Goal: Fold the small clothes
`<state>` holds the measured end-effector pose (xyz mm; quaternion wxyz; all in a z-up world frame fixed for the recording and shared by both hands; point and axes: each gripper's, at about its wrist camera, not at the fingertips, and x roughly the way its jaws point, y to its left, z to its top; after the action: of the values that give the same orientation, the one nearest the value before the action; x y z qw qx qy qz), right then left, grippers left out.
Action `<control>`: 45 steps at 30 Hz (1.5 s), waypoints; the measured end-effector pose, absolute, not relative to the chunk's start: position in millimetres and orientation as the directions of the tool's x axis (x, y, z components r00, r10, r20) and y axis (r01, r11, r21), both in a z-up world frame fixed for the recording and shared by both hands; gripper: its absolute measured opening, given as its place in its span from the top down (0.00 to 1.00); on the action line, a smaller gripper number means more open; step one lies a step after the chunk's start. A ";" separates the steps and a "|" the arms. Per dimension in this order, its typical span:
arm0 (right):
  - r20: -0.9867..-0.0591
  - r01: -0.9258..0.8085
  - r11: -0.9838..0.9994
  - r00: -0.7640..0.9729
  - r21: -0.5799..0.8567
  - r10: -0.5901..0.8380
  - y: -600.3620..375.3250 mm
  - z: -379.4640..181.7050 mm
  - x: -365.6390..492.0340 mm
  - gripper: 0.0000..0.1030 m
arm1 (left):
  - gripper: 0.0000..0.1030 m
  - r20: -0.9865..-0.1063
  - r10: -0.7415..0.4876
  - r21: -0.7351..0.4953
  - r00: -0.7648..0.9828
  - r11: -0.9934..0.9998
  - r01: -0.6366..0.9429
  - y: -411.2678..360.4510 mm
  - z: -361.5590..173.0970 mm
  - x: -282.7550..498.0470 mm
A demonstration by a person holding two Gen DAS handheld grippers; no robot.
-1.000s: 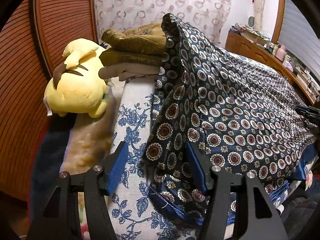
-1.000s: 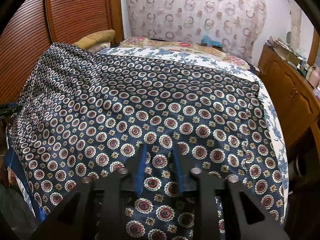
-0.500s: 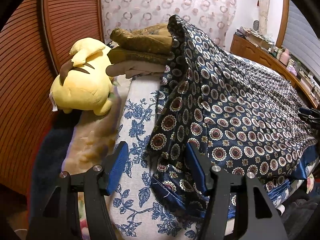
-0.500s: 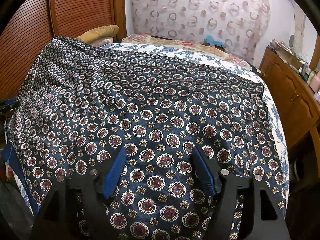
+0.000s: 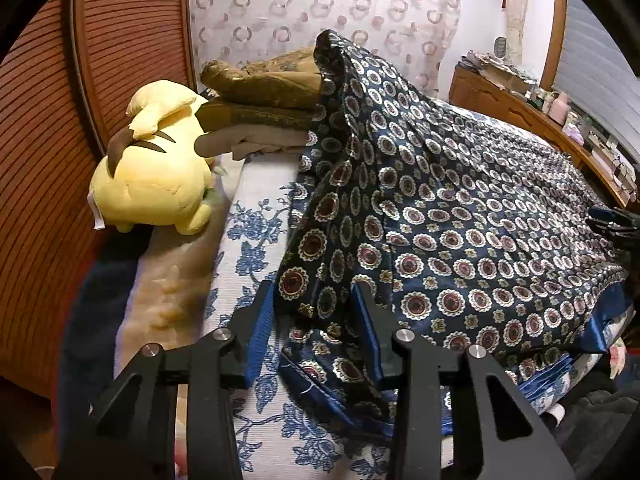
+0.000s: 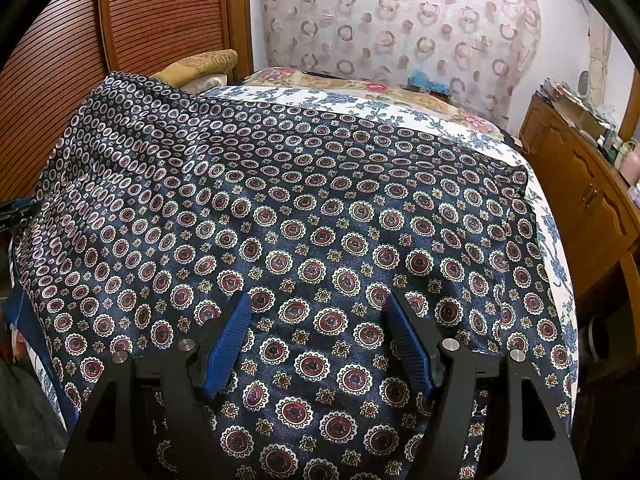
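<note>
A bed covered in a white sheet printed with blue flowers [image 5: 256,248] fills both views, set against a reddish-brown slatted wooden wall [image 6: 160,12] and a sheer curtain patterned with pink rings [image 6: 400,20]. A brown wooden dresser [image 6: 580,200] stands along the bed's right side, its top crowded with small items too blurred to identify.

One navy satin cloth printed with round red-and-white medallions [image 6: 320,220] lies spread over most of the bed; its far left corner drapes up over a stack of olive-gold patterned cushions [image 5: 272,88], so how many cushions there are cannot be told. One yellow plush toy with brown-tipped ears [image 5: 156,184] lies beside them, near the wall.

The left tool [image 5: 316,320] sits at the cloth's near left edge, its two blue-padded fingers apart with a bunched fold of cloth between them; whether the pads actually press the fabric is unclear. The right tool [image 6: 320,332] rests over the cloth's near edge with its jaws spread wide, holding nothing. The cloth's front hem is cut off below both frames.
</note>
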<state>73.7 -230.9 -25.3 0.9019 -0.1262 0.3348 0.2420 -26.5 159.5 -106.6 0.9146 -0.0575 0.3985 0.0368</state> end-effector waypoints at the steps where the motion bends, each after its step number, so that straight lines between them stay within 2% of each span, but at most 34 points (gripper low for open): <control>1: -0.665 -0.521 0.851 0.659 -0.065 0.352 -231.0 -25.3 73.7 0.31 | 0.64 -0.732 0.014 -0.083 0.681 0.990 -0.111 159.4 -106.2 -26.1; 4: -0.665 -0.521 0.851 0.658 -0.065 0.353 -231.2 -25.6 73.5 0.31 | 0.73 -0.732 -0.005 -0.107 0.681 0.988 -0.107 159.6 -105.8 -23.7; 6: -0.665 -0.521 0.851 0.658 -0.065 0.353 -231.3 -25.4 73.7 0.31 | 0.84 -0.733 -0.017 -0.115 0.680 0.988 -0.099 158.5 -105.5 -22.0; 9: -0.665 -0.522 0.851 0.658 -0.065 0.353 -231.5 -25.4 73.8 0.31 | 0.95 -0.727 -0.053 -0.152 0.684 0.985 -0.085 158.5 -104.1 -21.2; 18: -0.665 -0.523 0.850 0.657 -0.064 0.354 -231.9 -25.7 74.0 0.31 | 0.96 -0.610 -0.105 -0.210 0.786 0.977 -0.033 145.6 -67.2 -33.9; 23: -0.666 -0.523 0.850 0.657 -0.063 0.355 -232.3 -26.0 74.2 0.31 | 0.96 -0.556 -0.208 -0.273 0.805 0.960 0.059 131.6 -44.3 -28.0; 28: -0.660 -0.488 0.873 0.660 -0.013 0.360 -241.2 -20.0 73.5 0.31 | 0.96 -0.512 -0.265 -0.234 0.817 0.958 0.165 99.3 -16.8 -9.8; 35: -0.559 -0.468 0.884 0.728 0.018 0.396 -262.5 10.9 46.0 0.31 | 0.96 -0.481 -0.353 -0.198 0.802 0.935 0.293 47.7 6.6 20.5; 45: -0.509 -0.465 0.885 0.761 0.003 0.402 -280.0 22.3 12.4 0.31 | 0.96 -0.437 -0.470 -0.148 0.767 0.879 0.454 -13.0 43.4 48.7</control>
<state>12.4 -280.0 22.3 0.9363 -0.0617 0.2566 0.2316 48.7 -13.0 43.4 0.9397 -0.0169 0.2372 -0.2457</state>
